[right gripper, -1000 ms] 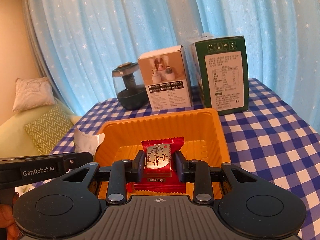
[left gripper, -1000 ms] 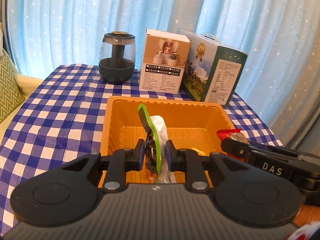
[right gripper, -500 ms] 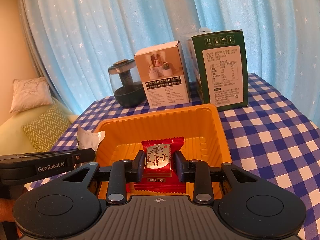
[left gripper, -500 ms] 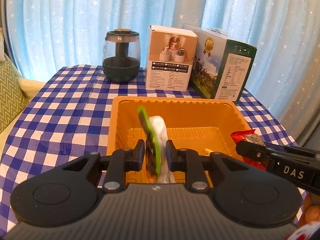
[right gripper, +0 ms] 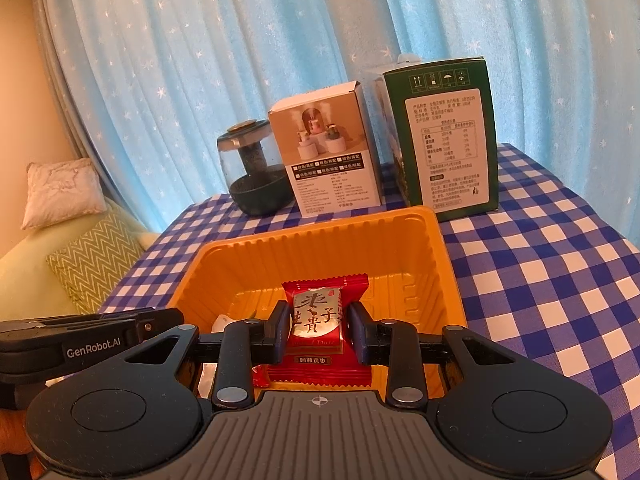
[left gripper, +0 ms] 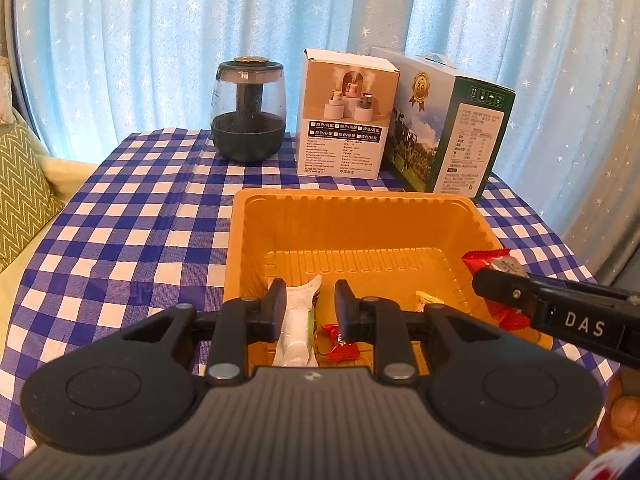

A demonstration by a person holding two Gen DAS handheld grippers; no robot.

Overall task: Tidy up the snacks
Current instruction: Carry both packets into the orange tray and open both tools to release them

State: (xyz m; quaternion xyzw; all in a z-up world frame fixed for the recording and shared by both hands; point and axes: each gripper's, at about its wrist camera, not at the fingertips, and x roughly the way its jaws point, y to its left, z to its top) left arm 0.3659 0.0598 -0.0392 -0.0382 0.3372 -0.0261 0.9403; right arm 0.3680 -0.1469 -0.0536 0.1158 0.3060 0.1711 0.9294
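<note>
While sorting is partway done, entries run left to right: left tongs (left gripper: 310, 312), spread, empty, over the white-and-green packet (left gripper: 298, 326) lying in the orange tray (left gripper: 352, 200); small red candy (left gripper: 342, 346) and yellow sweet (left gripper: 428, 300), also in; right tongs (right gripper: 316, 334), pinching the red date packet (right gripper: 318, 316) above the tray (not yet dropped). Tray's near edge and any snacks left outside: hidden behind the tongs.

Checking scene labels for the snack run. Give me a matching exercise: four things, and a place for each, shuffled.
1 white-green packet
2 large red packet
3 glass jar
4 green box

A in the jaws of the right gripper
B lying in the orange tray
C left of the white box
D right of the white box

Pairs: 1-B; 2-A; 3-C; 4-D
</note>
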